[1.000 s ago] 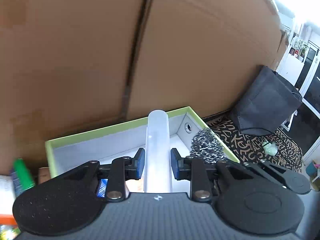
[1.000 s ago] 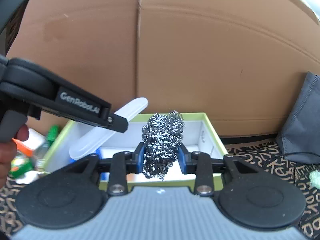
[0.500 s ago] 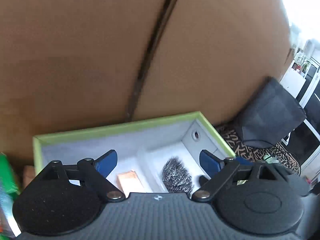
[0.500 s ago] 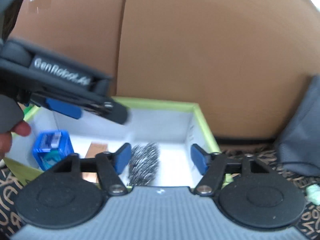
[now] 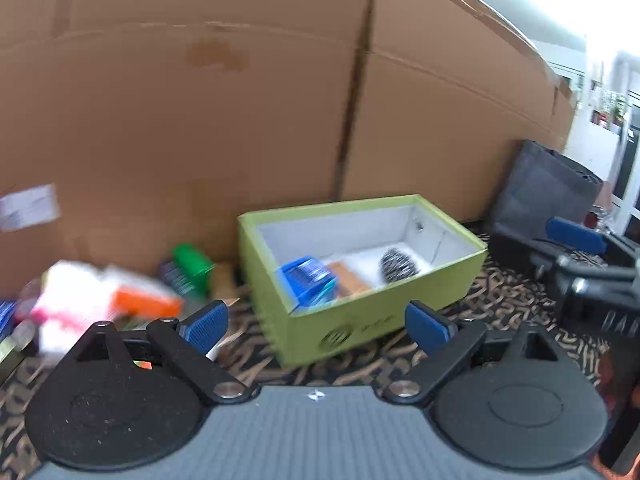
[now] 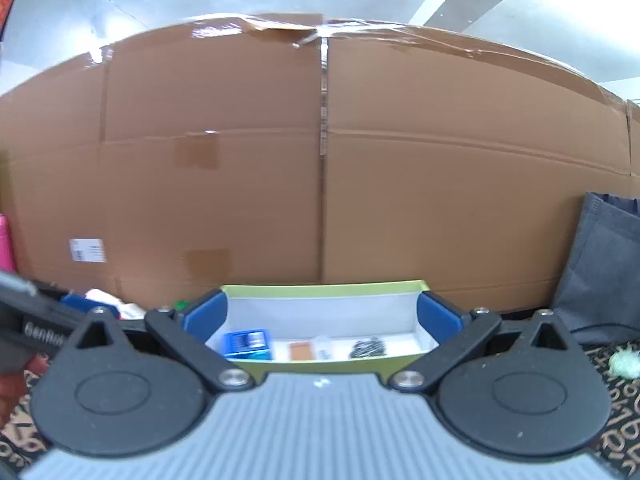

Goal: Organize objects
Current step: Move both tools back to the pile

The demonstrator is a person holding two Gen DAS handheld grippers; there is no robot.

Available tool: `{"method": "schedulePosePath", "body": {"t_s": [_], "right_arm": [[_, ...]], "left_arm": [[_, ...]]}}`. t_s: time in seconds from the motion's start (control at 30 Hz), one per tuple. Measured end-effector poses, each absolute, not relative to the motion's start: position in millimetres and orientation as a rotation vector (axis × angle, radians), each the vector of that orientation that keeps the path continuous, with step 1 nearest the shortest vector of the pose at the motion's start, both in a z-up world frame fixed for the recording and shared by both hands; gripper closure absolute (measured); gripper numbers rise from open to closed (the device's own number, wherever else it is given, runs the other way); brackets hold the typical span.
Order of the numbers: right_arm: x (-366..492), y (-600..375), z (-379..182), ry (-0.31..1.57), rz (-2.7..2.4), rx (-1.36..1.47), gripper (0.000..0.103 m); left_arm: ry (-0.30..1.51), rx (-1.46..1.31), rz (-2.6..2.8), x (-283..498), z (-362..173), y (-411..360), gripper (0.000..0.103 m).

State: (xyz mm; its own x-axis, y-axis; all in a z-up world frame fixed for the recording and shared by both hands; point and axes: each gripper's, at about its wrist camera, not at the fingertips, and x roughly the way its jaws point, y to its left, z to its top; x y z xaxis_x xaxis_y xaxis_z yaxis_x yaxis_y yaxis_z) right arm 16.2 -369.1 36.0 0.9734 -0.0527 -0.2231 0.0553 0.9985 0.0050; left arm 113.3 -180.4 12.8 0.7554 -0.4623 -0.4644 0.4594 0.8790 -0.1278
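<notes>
A lime-green box (image 5: 360, 206) with a white lining stands on the carpet. In it lie a blue item (image 5: 308, 280), a brown card (image 5: 348, 280) and a steel-wool scourer (image 5: 398, 266). The right wrist view shows the same box (image 6: 320, 290) with the blue item (image 6: 248, 344), the card (image 6: 300, 350), a translucent tube (image 6: 324, 348) and the scourer (image 6: 368, 347). My left gripper (image 5: 316, 324) hangs back from the box, jaws opening wide with nothing between them. My right gripper (image 6: 320, 316) is also back from it, jaws opening and empty.
A tall cardboard wall (image 5: 240, 120) closes off the back. A dark grey bag (image 6: 600, 272) stands to the right of the box. Loose packets (image 5: 120, 296) and a green item (image 5: 192, 264) are heaped to its left. A pale green ball (image 6: 624, 362) lies on the patterned carpet (image 5: 500, 312).
The left gripper let go of the translucent tube and the right one of the scourer; both now lie in the box. Both sets of jaws opened and both grippers drew back.
</notes>
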Motion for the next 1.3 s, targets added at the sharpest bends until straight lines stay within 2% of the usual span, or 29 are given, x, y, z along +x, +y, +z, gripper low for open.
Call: {"method": "schedulePosePath", "body": {"t_s": [0.13, 0.43, 0.67, 0.8, 1.13, 1.3], "right_arm": [[3.6, -347.1, 38.0, 0.241, -0.006, 0.022, 0.000], [12.3, -275.0, -9.5, 0.394, 0.154, 0.089, 0.000], [52.5, -203.5, -27.1, 0.430, 0.244, -0.017, 0.001], [94.4, -172.3, -40.9, 0.444, 0.312, -0.120, 0.008], [171.8, -154.4, -63.5, 0.528, 0.290, -0.243, 0.009], [181.3, -162.3, -73.9, 0.571, 0.290, -0.176, 0.019]], "left_arm": [[0.553, -0.057, -0.436, 95.4, -4.3, -137.8, 0.005], [0.634, -0.170, -0.197, 81.6, -42.7, -34.6, 0.005], [0.637, -0.221, -0.092, 82.4, -51.0, 30.0, 0.005], [0.642, -0.231, -0.072, 93.6, -52.2, 52.0, 0.005], [0.640, -0.091, -0.017, 189.1, -58.7, 92.5, 0.005], [0.674, -0.143, 0.001, 237.1, -61.6, 108.0, 0.005]]}}
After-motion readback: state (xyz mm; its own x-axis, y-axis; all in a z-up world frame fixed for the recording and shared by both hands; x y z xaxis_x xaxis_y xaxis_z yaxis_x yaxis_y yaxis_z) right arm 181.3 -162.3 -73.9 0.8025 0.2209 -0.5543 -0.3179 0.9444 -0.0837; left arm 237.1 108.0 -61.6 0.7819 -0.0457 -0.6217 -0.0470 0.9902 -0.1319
